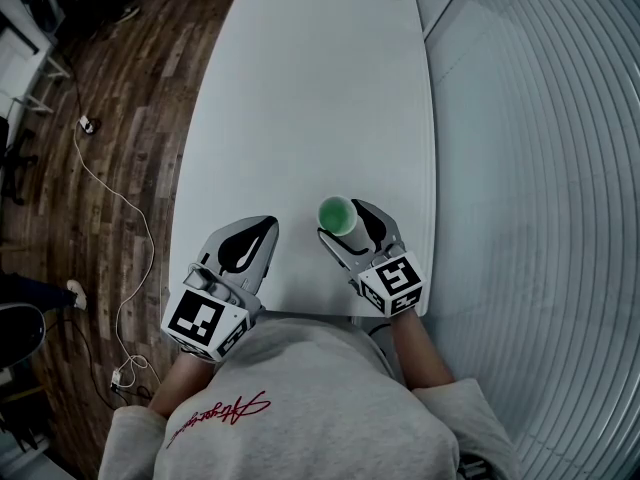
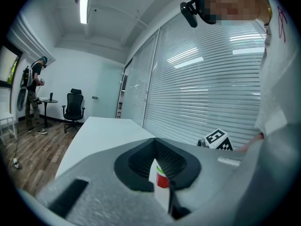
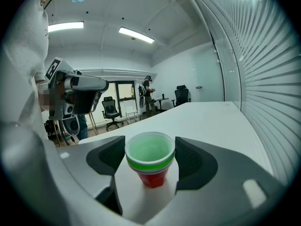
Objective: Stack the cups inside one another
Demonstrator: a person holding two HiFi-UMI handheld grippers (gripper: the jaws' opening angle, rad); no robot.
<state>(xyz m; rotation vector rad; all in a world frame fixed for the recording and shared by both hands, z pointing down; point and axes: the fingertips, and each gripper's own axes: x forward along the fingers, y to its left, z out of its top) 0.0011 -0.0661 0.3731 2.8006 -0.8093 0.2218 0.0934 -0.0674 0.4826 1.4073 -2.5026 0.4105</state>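
Stacking looks finished; the green cup [image 3: 149,147] sits nested in the red cup [image 3: 153,177], upright on the table [image 1: 300,88], lower centre; the right gripper [image 1: 345,223] straddles them, jaws apart, seemingly just clear; the left gripper [image 1: 266,226], jaws together, waits lower left; next, I'd judge, back away without tipping.

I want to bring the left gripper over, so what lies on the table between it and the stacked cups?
Nothing. In the head view only bare table separates the left gripper from the cup stack.
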